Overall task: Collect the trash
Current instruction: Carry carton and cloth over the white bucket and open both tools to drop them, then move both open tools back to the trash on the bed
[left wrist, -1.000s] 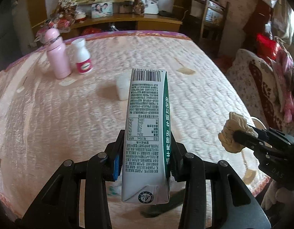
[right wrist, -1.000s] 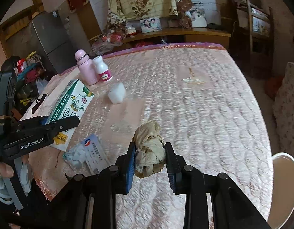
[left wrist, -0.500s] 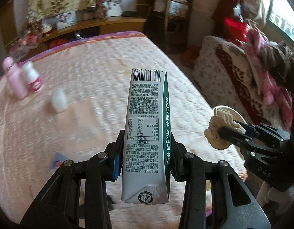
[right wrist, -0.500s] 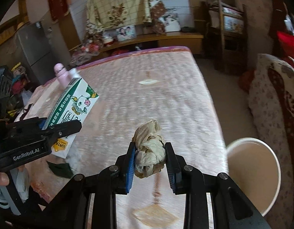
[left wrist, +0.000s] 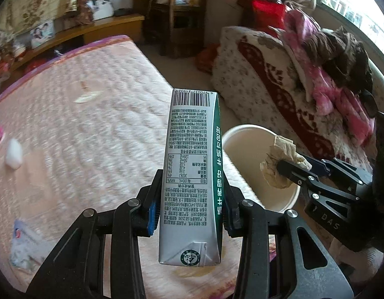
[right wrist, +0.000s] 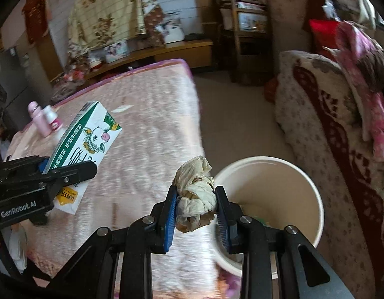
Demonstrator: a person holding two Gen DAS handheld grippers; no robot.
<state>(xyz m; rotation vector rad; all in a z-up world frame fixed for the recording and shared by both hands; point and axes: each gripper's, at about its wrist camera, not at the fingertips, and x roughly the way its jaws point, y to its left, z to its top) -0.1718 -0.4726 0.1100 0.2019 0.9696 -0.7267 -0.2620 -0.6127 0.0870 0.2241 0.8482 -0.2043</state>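
Cream-coloured crumpled tissue (right wrist: pixel 195 194) sits pinched between the blue pads of the right hand-held gripper (right wrist: pixel 196 208), held in the air at the near rim of the white trash bin (right wrist: pixel 314 189), which stands on the floor just beside the bed (right wrist: pixel 147 134). In the left wrist view the same tissue (left wrist: pixel 279 164) shows over the bin's (left wrist: pixel 241 154) open mouth, gripped by the right hand-held gripper (left wrist: pixel 288 167).

The left hand-held gripper (left wrist: pixel 189 214) is clamped on 1 milk carton (left wrist: pixel 192 174), fingers pressing its 2 narrow sides. The carton is white and green with a barcode at its far end and printed text along its length. In the right wrist view the carton (right wrist: pixel 84 147) is held tilted above the bed's pink quilted cover, to the left of the bin, with a cow printed on its face; the left hand-held gripper (right wrist: pixel 67 172) shows there from the side.

Bin interior: some scraps lie at the bottom; detail too blurred to identify.

On the bed: 1 pink bottle (right wrist: pixel 38 122) and 1 white bottle with a red label (right wrist: pixel 52 118) stand side by side near the far left edge. 1 small white wad (left wrist: pixel 13 153) and 1 flat paper packet (left wrist: pixel 25 244) lie on the cover, well apart. A patterned sofa (right wrist: pixel 329 124) heaped with pink clothing stands to the right of the bin.
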